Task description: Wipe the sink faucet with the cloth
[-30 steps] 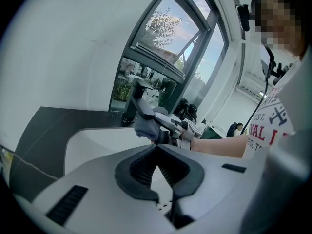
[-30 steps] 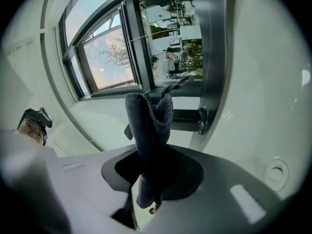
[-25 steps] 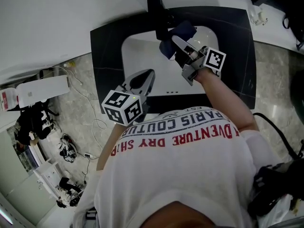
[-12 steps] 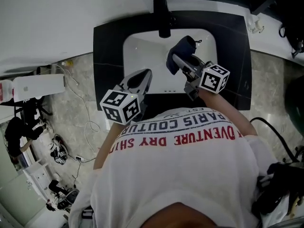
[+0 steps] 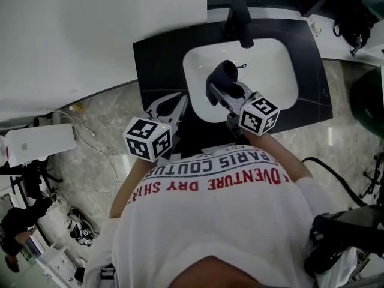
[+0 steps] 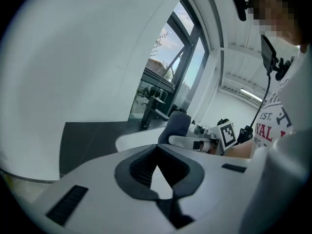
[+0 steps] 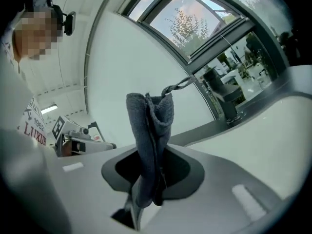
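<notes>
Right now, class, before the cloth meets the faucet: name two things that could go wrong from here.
1. The right tool pinches the cloth by a narrow fold, and most of it stands loose. Pressed against the faucet, it might pull free and drop into the sink.
2. The bunched cloth covers little of the tool, so the tool's hard tips could strike the faucet instead.

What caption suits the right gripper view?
Right hand-held gripper shut on the grey-blue cloth, black faucet in the background.
</notes>
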The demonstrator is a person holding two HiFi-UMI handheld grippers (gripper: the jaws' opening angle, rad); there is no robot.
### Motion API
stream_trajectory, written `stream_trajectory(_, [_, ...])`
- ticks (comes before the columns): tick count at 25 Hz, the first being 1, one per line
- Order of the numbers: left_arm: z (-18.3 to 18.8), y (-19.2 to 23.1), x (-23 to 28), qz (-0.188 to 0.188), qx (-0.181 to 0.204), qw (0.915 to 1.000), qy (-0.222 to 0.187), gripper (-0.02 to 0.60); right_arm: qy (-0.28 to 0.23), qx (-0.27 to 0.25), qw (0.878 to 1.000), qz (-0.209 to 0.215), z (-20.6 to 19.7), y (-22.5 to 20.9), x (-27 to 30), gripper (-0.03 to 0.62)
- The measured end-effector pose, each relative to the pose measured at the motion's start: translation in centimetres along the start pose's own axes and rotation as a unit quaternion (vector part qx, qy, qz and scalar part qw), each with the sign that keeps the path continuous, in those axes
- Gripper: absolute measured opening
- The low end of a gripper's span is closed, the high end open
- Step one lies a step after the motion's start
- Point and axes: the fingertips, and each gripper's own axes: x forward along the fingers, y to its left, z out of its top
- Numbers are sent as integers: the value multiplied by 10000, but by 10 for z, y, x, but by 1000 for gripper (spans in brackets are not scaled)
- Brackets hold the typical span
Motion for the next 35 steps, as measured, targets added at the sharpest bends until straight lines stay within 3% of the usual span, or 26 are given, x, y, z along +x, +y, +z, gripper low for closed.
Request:
stream_trajectory(3, [4, 28, -27, -238, 163, 9996, 61, 2, -129, -203, 9991, -341, -7, 30, 23, 81])
stream_trajectory(7, [-2, 35, -34, -543, 269, 9978, 255, 2, 53, -658, 9945, -807, -15, 51, 25, 81])
stream_trajectory(10, [-1, 27, -16, -715, 401, 9957, 428, 1, 0, -761, 9914, -1067, -12, 38, 21, 81])
stream_trajectory(15, [11, 10, 11, -854, 680, 9923, 588, 1, -187, -467, 9893, -1369, -5, 1, 16, 81])
stream_trajectory(21, [17, 31, 34, -1092, 763, 9882, 761, 2, -241, -515, 9825, -1774, -3, -18, 31, 81])
stream_trajectory(25, [24, 57, 42, -1536, 848, 9806, 875, 2, -359, -474, 9704, -2339, 5, -38, 60, 81])
stream_trajectory(30, [39, 100, 47, -2063, 1070, 9675, 993, 1, -737, -531, 9460, -3112, 30, -57, 94, 81])
stream_trajectory(35, [59, 141, 39, -2336, 1034, 9617, 991, 2, -862, -1008, 9192, -3707, 72, -79, 127, 81])
